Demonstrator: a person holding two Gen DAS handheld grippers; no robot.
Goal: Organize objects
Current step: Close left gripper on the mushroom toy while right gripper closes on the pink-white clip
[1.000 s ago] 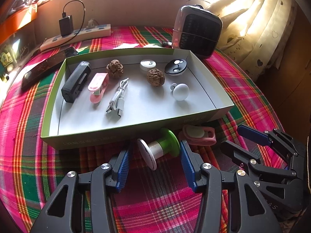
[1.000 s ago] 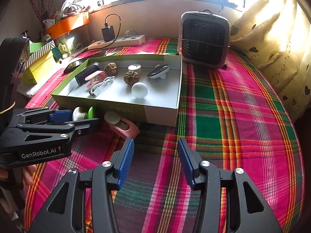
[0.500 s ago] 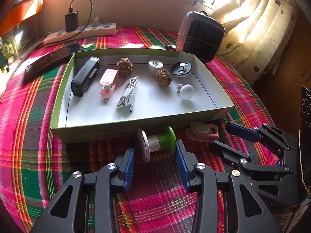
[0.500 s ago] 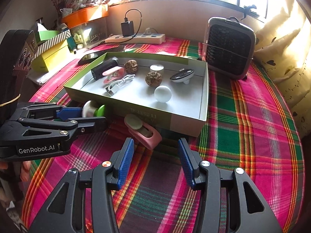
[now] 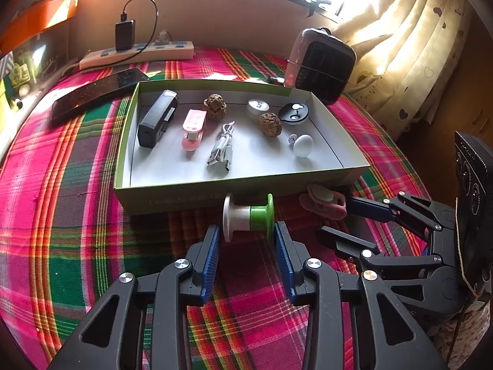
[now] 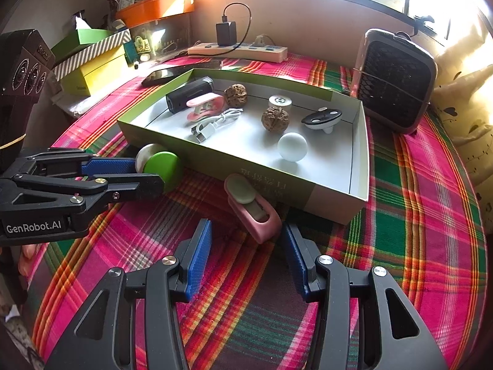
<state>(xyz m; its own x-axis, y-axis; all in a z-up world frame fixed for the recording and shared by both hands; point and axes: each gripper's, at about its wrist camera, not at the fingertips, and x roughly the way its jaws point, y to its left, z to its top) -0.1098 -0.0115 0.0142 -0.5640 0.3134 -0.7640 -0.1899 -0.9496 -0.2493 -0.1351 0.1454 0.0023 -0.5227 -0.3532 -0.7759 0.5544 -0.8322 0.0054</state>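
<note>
While left gripper (image 5: pixel 248 237) has been closing, clamps spool (image 5: pixel 249 216), box (image 5: pixel 172 199) ahead, right gripper (image 6: pixel 246 240) unclenched.

Your left gripper (image 5: pixel 246 231) has just been closing on the white-and-green spool (image 5: pixel 248 215), pads at its two end discs, beside the green box (image 5: pixel 215 197). The right gripper (image 5: pixel 342 220) reaches the pink clip (image 5: pixel 323 205).

Two close downward wrist views, shared tray (image 5: pixel 172 199)

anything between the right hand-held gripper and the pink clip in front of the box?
Nothing. In the right wrist view only bare plaid cloth separates the right hand-held gripper from the pink clip, whose near end sits just at the open fingertips.
</note>
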